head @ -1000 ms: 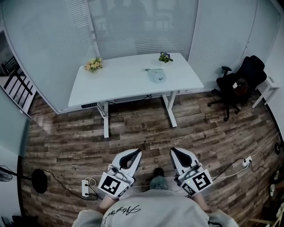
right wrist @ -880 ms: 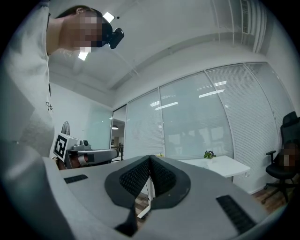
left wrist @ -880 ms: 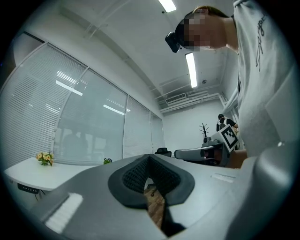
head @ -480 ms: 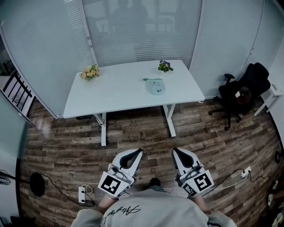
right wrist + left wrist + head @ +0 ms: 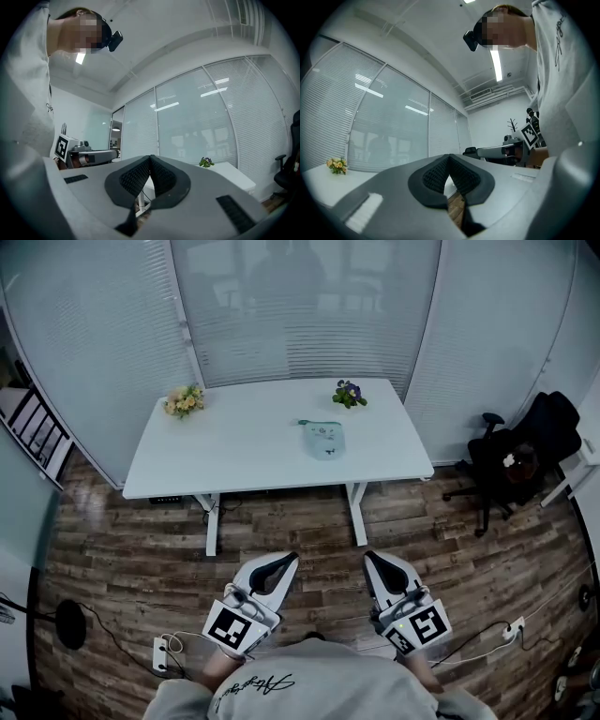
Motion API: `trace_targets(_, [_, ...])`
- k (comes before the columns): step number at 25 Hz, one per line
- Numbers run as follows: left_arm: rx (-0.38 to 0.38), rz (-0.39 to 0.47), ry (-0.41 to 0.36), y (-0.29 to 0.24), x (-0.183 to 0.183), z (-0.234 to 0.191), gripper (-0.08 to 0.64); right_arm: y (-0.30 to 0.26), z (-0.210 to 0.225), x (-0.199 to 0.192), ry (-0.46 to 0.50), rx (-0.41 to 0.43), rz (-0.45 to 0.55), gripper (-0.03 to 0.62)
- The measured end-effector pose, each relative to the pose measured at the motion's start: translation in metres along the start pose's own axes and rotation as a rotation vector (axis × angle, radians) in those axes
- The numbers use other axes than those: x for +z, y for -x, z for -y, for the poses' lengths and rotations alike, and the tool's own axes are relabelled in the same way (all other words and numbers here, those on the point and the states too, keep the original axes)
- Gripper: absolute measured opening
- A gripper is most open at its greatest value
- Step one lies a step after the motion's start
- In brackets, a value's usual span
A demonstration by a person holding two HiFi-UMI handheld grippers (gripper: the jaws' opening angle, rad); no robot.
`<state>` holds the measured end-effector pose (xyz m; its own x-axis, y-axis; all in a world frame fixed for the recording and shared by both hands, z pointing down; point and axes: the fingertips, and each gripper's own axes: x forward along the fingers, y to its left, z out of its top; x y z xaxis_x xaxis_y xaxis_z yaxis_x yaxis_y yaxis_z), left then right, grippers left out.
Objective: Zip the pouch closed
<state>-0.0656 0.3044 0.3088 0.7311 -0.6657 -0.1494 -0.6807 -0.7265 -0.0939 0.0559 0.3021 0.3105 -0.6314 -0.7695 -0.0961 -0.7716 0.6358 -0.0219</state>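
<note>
A pale green pouch [image 5: 322,440] lies on the white table [image 5: 244,446], right of its middle, well ahead of me. My left gripper [image 5: 274,563] and right gripper [image 5: 377,563] are held side by side low over the wooden floor, far short of the table. Both are shut with nothing between their pads. In the left gripper view the left gripper [image 5: 449,158] has its jaws pressed together, and the right gripper [image 5: 150,159] looks the same in its own view. The pouch is hidden in both gripper views.
A yellow flower bunch [image 5: 184,400] sits at the table's back left, a purple one [image 5: 349,393] at the back right. A black office chair [image 5: 521,451] stands to the right. Cables and a power strip [image 5: 159,652] lie on the floor. Glass walls with blinds stand behind the table.
The table and pouch have come closer and lower in the head view as I walk toward them. Both grippers stay shut and keep their places before my body.
</note>
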Motion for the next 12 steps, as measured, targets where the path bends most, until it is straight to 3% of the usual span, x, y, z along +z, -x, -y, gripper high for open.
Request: trace_targets(12, [0.045,-0.001,0.036,-0.017,-0.006,-0.024,-0.001,-0.033,0.012,-0.009,-0.027,0.061,-0.01,0.002])
